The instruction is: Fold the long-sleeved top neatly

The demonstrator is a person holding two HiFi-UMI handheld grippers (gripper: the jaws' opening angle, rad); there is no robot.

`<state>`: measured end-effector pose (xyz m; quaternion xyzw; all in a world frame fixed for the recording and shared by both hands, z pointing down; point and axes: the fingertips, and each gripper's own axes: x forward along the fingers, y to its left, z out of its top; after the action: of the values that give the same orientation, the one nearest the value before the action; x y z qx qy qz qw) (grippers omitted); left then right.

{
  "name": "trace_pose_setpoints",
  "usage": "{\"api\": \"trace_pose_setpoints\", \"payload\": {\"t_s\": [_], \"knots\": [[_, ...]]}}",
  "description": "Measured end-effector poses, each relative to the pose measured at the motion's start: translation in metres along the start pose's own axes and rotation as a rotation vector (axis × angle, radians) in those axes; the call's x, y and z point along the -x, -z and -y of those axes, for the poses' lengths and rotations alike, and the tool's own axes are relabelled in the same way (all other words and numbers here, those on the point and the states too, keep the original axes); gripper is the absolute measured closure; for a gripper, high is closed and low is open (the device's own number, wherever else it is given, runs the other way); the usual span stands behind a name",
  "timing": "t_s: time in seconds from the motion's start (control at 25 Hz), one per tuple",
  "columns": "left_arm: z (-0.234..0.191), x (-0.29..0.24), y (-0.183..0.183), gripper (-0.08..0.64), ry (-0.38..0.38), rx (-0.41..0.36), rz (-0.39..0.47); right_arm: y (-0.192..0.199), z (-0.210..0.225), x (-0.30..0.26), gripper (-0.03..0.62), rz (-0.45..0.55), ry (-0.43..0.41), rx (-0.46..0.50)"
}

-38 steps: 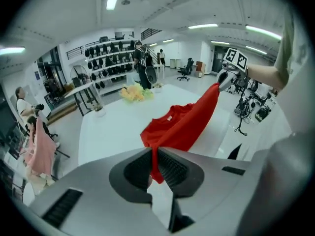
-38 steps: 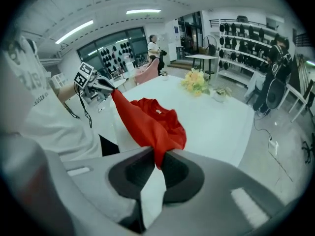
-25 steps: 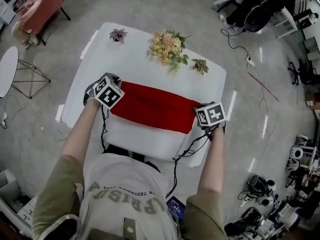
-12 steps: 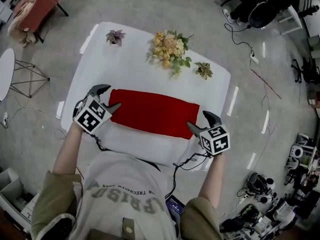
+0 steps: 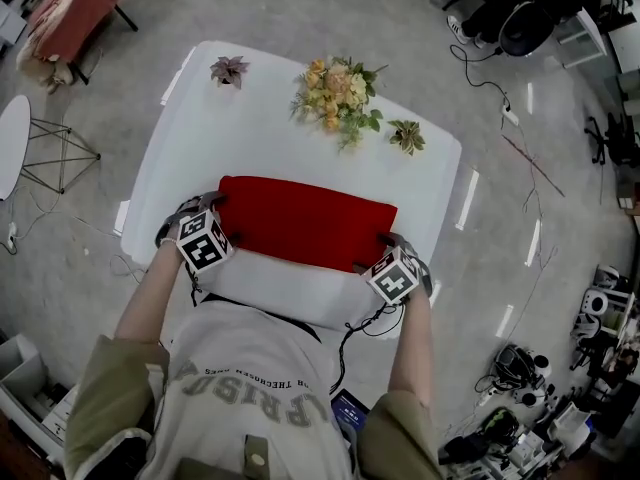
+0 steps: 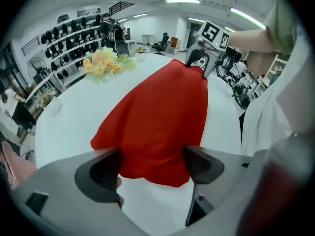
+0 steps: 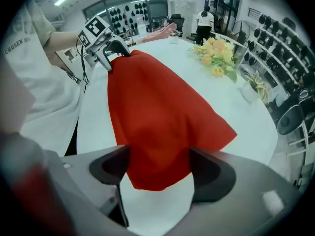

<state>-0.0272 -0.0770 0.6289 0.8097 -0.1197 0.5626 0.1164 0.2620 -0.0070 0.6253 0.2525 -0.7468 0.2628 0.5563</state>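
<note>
Red top [image 5: 305, 223] lies with its near corners between the just-opened jaws of the down-pointing left gripper [image 6: 152, 164] and right gripper [image 7: 160, 168].

We are looking at what seems a robotics lab or workshop: a white table [image 5: 250, 118] is standing on a bare grey floor [image 5: 400, 8], with cables [image 5: 478, 85] trailing toward heaps of dark equipment [image 5: 520, 18]. Around it we are seeing wall racks [image 6: 64, 38] carrying rows of dark gear, ceiling strip lights [image 6: 183, 1] glowing, and an office chair [image 6: 162, 39] waiting by the desks.
</note>
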Motion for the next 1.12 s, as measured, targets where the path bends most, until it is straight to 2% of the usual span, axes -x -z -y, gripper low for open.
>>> {"api": "trace_pose_setpoints", "payload": {"t_s": [0.12, 0.28, 0.36, 0.44, 0.6, 0.72, 0.88, 1.12], "knots": [[-0.001, -0.004, 0.001, 0.17, 0.024, 0.041, 0.021, 0.002, 0.002, -0.008, 0.216, 0.015, -0.005, -0.005], [0.003, 0.016, -0.006, 0.17, 0.003, 0.085, 0.07, -0.002, 0.002, 0.012, 0.216, 0.091, 0.006, -0.033], [0.003, 0.04, -0.016, 0.17, -0.035, 0.133, 0.156, -0.016, 0.002, 0.041, 0.216, 0.22, 0.038, -0.07], [0.001, 0.07, -0.028, 0.172, -0.095, 0.191, 0.267, -0.035, 0.001, 0.079, 0.216, 0.404, 0.094, -0.111], [-0.001, 0.129, -0.063, 0.172, -0.228, 0.321, 0.547, -0.071, -0.012, 0.161, 0.216, 0.806, 0.233, -0.178], [0.011, 0.167, -0.092, 0.172, -0.29, 0.403, 0.742, -0.086, -0.029, 0.205, 0.216, 1.021, 0.355, -0.21], [0.052, 0.201, -0.128, 0.173, -0.313, 0.463, 0.925, -0.097, -0.058, 0.233, 0.216, 1.201, 0.408, -0.284], [0.1, 0.226, -0.152, 0.18, -0.474, 0.445, 1.044, -0.105, -0.092, 0.257, 0.219, 1.307, 0.534, -0.311]]}}
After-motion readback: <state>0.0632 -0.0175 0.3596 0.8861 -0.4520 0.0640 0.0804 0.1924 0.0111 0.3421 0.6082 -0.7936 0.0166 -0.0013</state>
